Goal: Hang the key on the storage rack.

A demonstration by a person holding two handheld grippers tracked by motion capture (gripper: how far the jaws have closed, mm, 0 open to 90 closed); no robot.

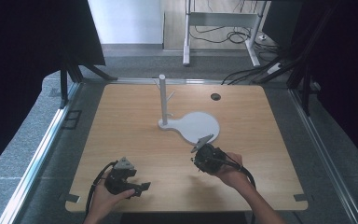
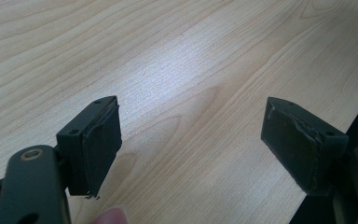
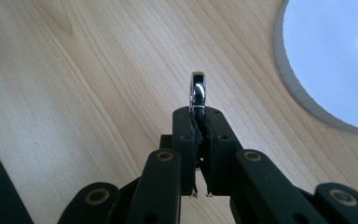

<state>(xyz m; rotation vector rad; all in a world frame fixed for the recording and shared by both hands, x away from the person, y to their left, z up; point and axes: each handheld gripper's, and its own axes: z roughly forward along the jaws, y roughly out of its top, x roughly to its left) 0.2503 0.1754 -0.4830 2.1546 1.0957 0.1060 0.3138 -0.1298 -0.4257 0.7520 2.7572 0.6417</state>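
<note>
The jaws of the right gripper are pinching a small shiny chrome metal ring, which is sticking up from between the pads above the pale wooden tabletop, just near of the white round-based stand with an upright peg post. The left gripper is resting near the tabletop's near left edge, its jaws standing spread with nothing between them.

Both grippers are black: the left gripper carries a grey three-cornered plate, the right gripper brass-ringed linkage pivots; black cables trail back.
</note>
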